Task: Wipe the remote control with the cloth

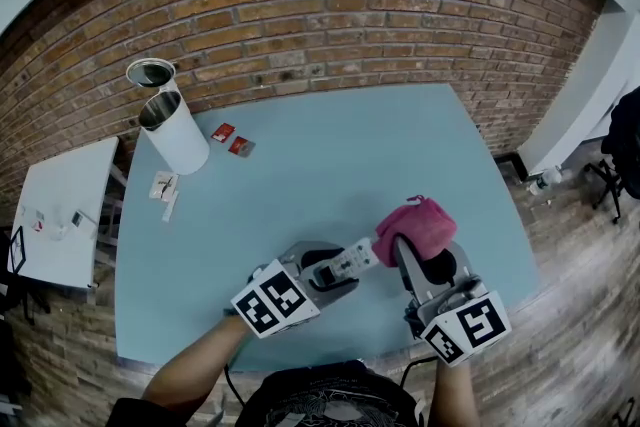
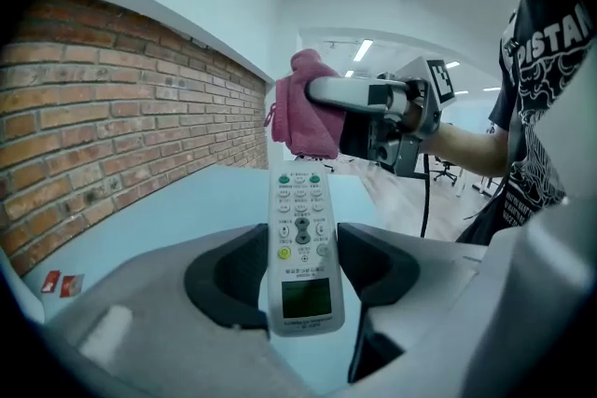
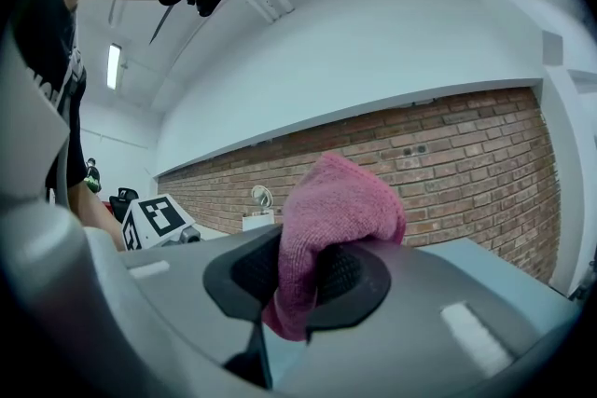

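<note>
A white remote control [image 2: 300, 249] with a small green screen is clamped between the jaws of my left gripper [image 2: 300, 270], button face showing. In the head view the remote control [image 1: 345, 265] pokes out of the left gripper [image 1: 325, 275] toward the right, above the table's near edge. My right gripper [image 3: 300, 280] is shut on a bunched pink cloth [image 3: 331, 219]. The pink cloth [image 1: 415, 225] sits at the remote's far tip, touching or nearly so, held by the right gripper [image 1: 420, 260]. From the left gripper view the cloth [image 2: 306, 116] hangs just beyond the remote's end.
The light blue table [image 1: 320, 165] carries a white cylinder [image 1: 175, 130] at its back left, two small red packets [image 1: 232, 140] and some white scraps [image 1: 165, 190]. A brick wall [image 1: 330, 15] runs behind. A white side table [image 1: 65, 215] stands left.
</note>
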Demonstrator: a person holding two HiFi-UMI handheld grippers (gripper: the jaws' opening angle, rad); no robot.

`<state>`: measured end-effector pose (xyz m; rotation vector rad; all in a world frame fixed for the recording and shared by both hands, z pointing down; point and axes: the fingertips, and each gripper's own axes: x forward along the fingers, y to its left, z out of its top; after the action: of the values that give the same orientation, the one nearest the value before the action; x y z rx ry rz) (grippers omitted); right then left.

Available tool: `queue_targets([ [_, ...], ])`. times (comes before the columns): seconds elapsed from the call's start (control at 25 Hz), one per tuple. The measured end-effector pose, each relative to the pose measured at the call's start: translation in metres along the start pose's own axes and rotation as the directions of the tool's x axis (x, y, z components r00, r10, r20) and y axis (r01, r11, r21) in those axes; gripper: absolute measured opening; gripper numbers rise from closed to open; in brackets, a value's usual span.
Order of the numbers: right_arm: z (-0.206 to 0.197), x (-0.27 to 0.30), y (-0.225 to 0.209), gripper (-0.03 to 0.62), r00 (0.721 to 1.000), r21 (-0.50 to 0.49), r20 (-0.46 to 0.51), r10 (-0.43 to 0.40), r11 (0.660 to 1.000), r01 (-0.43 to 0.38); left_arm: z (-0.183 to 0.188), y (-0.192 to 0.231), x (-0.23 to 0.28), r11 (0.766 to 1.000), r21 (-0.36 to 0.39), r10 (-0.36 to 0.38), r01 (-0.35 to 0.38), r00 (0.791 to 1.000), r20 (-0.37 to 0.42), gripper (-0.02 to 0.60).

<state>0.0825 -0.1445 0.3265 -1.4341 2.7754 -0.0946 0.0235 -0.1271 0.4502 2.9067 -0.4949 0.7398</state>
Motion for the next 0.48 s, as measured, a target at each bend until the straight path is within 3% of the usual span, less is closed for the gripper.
queue_targets([
  [0.2,-0.003,0.0,-0.006,0.063,1.0,0.015,-0.008,-0.007,1.0,0.007,-0.007,-0.008,0.002,0.987,0.155,0.047,-0.037,0.997,-0.058,0.235],
  [0.48,-0.01,0.005,-0.002,0.064,0.999,0.02,-0.028,0.017,1.0,-0.016,-0.011,-0.016,0.002,0.931,0.358,0.12,-0.074,0.987,-0.108,0.235],
])
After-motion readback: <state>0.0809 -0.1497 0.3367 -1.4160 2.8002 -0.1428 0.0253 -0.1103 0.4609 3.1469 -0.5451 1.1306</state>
